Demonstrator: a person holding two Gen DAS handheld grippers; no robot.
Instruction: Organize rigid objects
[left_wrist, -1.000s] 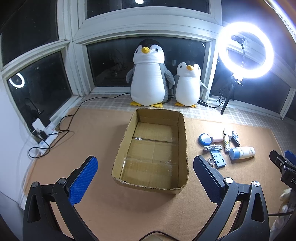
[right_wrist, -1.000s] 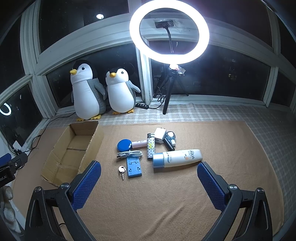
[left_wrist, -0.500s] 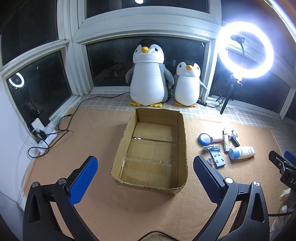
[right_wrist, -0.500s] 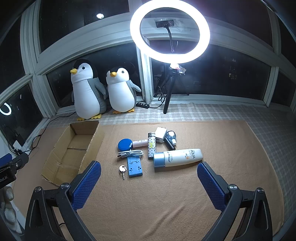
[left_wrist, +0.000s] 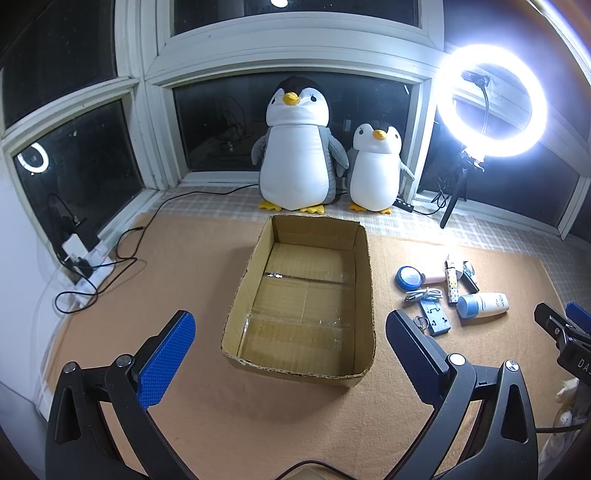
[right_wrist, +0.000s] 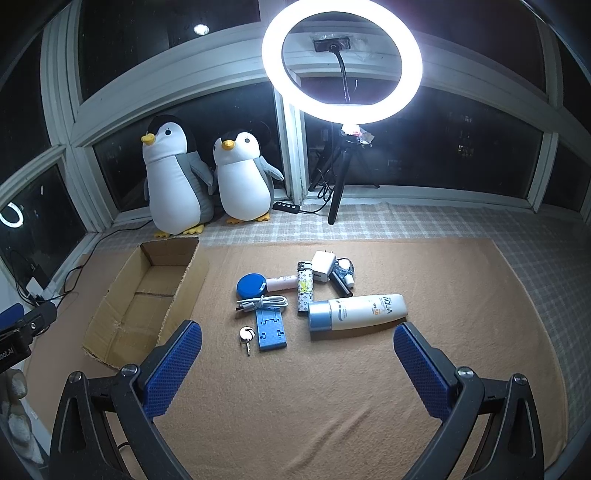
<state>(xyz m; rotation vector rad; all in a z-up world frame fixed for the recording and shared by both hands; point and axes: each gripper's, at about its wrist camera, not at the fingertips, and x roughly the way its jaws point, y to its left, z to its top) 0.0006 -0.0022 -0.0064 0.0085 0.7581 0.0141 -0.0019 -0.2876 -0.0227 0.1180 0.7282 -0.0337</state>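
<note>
Hovering apart: left tongs (left_wrist: 290, 352) over box (left_wrist: 364, 266), right tongs (right_wrist: 297, 360) near sunscreen (right_wrist: 364, 312).

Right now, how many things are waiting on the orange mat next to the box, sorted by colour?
Blue: 2, round tin and phone stand
White: 4, sunscreen bottle, charger plug, cable, small bottle
Pink: 1, tube
Patterned: 1, lighter
Black: 1, stick
Silver: 1, key
Total: 10
</note>
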